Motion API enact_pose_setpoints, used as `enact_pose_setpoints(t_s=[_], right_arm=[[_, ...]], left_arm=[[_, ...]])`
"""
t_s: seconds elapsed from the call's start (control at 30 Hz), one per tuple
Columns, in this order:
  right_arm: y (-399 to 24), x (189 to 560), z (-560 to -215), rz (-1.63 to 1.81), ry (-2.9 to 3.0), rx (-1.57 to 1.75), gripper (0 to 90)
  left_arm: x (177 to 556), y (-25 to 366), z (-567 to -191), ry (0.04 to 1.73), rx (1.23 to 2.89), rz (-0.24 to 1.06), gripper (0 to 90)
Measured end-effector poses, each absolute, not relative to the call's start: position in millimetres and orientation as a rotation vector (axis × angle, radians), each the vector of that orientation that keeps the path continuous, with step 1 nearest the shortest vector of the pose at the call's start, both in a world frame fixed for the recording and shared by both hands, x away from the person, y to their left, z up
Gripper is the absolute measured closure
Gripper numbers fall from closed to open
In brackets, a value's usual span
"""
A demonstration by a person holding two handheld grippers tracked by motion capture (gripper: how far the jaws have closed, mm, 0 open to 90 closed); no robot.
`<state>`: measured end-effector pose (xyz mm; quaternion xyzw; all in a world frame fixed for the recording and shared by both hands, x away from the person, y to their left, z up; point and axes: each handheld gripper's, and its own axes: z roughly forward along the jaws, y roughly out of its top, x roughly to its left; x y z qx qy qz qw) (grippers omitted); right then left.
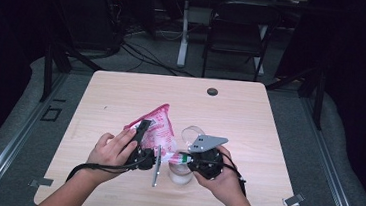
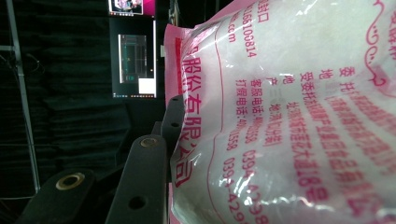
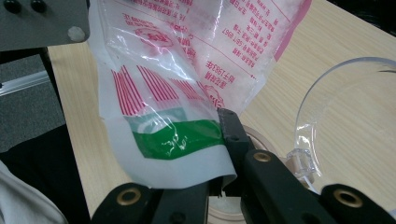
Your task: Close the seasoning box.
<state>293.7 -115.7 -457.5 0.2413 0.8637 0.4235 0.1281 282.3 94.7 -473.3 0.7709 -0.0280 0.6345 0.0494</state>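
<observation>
I see the left gripper (image 1: 143, 134) at centre-left of the high view, jaws part-way apart and clamped on the body of the pink-and-clear bag (image 1: 156, 128). In the left gripper view, the bag (image 2: 289, 112) presses against the inner face of the one black jaw visible at lower centre. The other jaw is hidden behind the bag.

I see the right gripper (image 1: 186, 159) just right of centre in the high view, jaws fully closed on the bag's lower corner. In the right gripper view, the gripper (image 3: 224, 140) pinches the clear film beside a green band printed on the bag (image 3: 187, 84).

The bag sits lifted at the middle of the table (image 1: 250, 119), between both hands, above a clear container (image 1: 181, 173). A clear round lid (image 3: 345, 116) lies at the right of the right gripper view.

Writing on the bag is pink Chinese text with digits. In the left gripper view I can read "0394" and a number ending "6814". In the right gripper view I can read "1983". The rest is too distorted to read.
</observation>
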Motion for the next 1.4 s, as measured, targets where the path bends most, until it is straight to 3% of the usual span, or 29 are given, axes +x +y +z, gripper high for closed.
enact_pose_setpoints(t_s=[1.4], right_arm=[[-116.0,294.3,-458.2,1.226,2.513,0.705,90.0]], left_arm=[[282.7,93.8,-471.7,-0.093,2.327,1.936,67.3]])
